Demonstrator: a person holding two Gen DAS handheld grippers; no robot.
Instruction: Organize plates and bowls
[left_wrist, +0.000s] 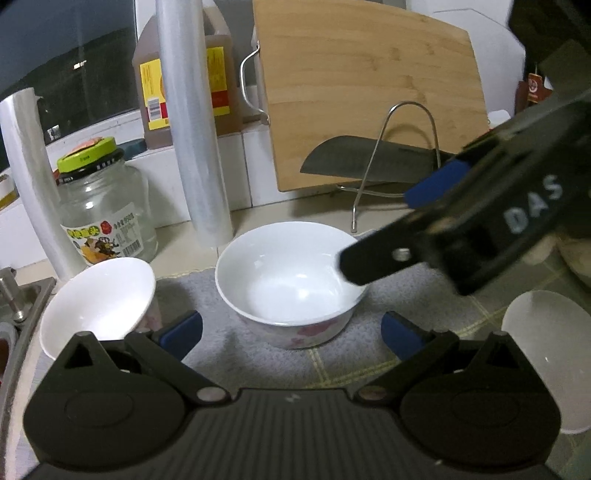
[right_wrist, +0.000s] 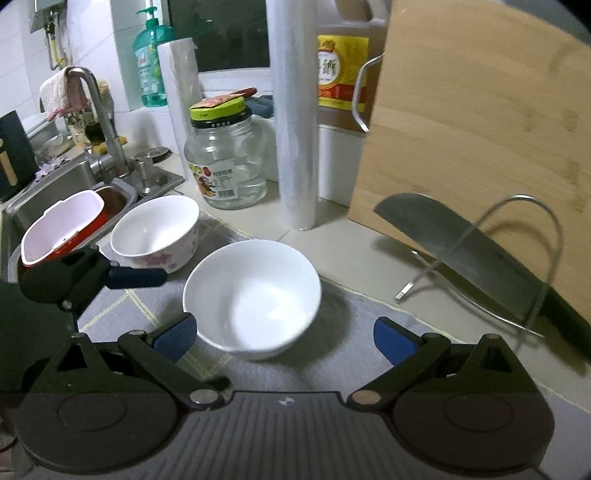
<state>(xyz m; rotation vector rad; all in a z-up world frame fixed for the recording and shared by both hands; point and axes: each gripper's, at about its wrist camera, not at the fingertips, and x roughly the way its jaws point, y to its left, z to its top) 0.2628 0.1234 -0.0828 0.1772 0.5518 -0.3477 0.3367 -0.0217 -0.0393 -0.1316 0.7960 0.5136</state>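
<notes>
Currently both claws spread wide, empty. Left gripper (left_wrist: 291, 330) faces the centre bowl (left_wrist: 290, 286), upright on the grey mat (left_wrist: 236, 343); second bowl (left_wrist: 98, 301) at 9 o'clock, tilted. Right gripper (right_wrist: 284, 338) hovers before the same centre bowl; its tip in the left view possibly touches the rim at 3 o'clock, blurred.

Two white bowls (right_wrist: 252, 299) (right_wrist: 157, 230), one jar (right_wrist: 225, 151), one knife (right_wrist: 476, 254).
</notes>
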